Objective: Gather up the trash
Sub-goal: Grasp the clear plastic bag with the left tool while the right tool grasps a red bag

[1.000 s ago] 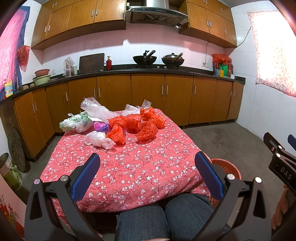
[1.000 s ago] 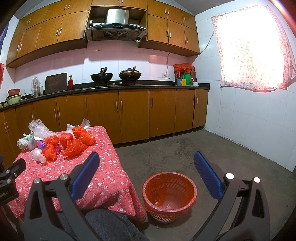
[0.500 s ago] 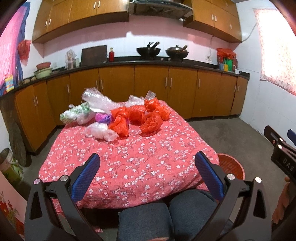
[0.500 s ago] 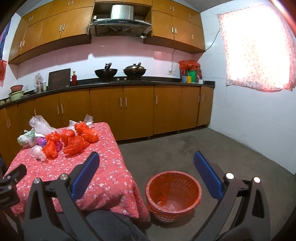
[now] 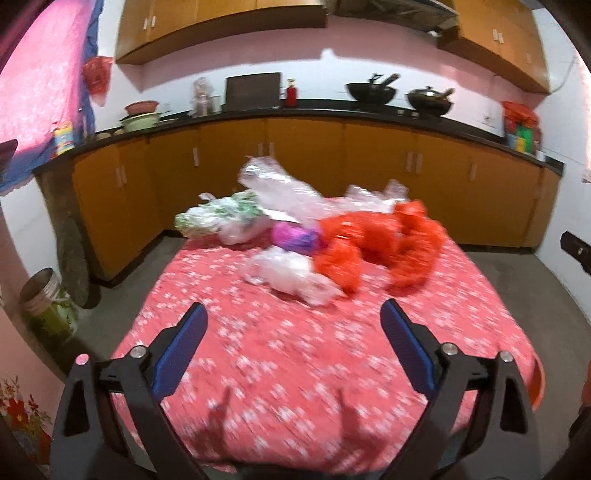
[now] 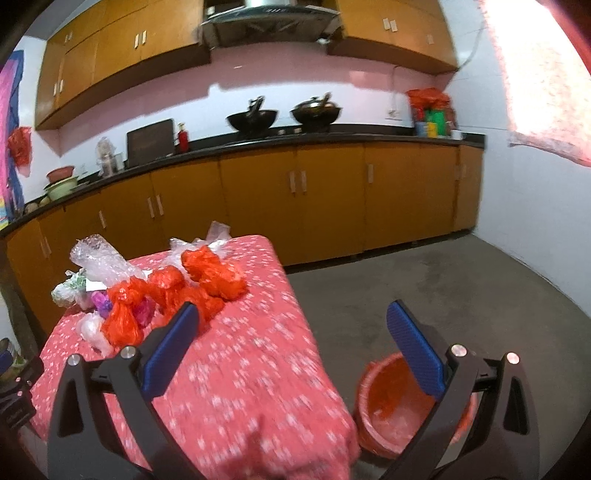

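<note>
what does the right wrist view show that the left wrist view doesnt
Only the right wrist view shows the orange basket on the floor beside the table, plus the range hood and the bright curtained window.

Only the left wrist view shows the metal bucket on the floor at the left and the pink cloth on the wall.

Both show the red floral tablecloth, the pile of orange bags and clear plastic, and the two woks.

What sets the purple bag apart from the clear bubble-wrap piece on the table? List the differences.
The purple bag is opaque, vivid and balled up small; the bubble wrap is see-through, larger and spread out. The purple bag sits low amid the pile; the bubble wrap rises above it at the back. Both are loose plastic on the floral tablecloth.
</note>
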Demonstrator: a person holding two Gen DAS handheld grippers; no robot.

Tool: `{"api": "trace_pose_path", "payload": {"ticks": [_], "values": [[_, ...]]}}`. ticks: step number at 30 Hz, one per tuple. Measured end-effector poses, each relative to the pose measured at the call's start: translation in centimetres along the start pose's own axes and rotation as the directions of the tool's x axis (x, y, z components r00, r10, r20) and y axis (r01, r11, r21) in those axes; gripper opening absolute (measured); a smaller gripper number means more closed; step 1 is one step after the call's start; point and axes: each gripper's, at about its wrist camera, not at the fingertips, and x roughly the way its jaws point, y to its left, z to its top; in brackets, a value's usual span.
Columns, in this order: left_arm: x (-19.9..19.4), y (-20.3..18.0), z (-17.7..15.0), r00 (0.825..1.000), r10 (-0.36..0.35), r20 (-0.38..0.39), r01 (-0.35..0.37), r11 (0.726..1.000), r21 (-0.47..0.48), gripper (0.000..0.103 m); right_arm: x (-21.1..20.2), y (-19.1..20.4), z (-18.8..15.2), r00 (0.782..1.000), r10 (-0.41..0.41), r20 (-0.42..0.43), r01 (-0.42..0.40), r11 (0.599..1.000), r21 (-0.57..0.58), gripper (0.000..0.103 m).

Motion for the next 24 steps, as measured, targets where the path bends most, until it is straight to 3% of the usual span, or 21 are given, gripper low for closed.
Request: {"api": "trace_pose_path", "payload": {"ticks": [5, 9, 15, 21, 22, 24], "values": [[3.8, 1.9, 1.0, 0.999, 0.051, -0.008, -0.051, 0.999, -0.001, 0.092, 8.1, 3.9, 1.9, 0.996, 0.066, -0.067, -0.071, 0.994, -0.084, 0.083], [6.7, 3.2, 1.8, 0.998, 0.056, -0.016, -0.056, 0.998, -0.019, 0.092, 14.3, 6.5, 2.7, 0.987, 0.098, -0.131, -0.112, 0.988, -0.103, 0.082], [9.3, 4.0, 2.5, 0.999, 0.024, -0.032, -0.025, 0.999, -0.04, 0.092, 20.8, 10.0, 3.1, 0.975, 0.107, -0.196, -0.136, 0.981, -0.139, 0.083], [11.1, 3.6, 2.6, 0.999, -0.004, -0.046, 0.002, 0.999, -0.041, 0.092, 24.7, 12.1, 2.3, 0.966, 0.091, -0.242, -0.136, 0.975, -0.175, 0.081], [11.2, 3.6, 2.6, 0.999, -0.007, -0.046, 0.005, 0.999, -0.041, 0.092, 25.0, 12.1, 2.2, 0.964, 0.094, -0.249, -0.141, 0.974, -0.177, 0.076], [11.6, 3.4, 2.6, 0.999, -0.018, -0.045, 0.016, 0.999, -0.037, 0.092, 25.7, 11.9, 1.7, 0.956, 0.09, -0.28, -0.142, 0.975, -0.172, 0.043]]}}
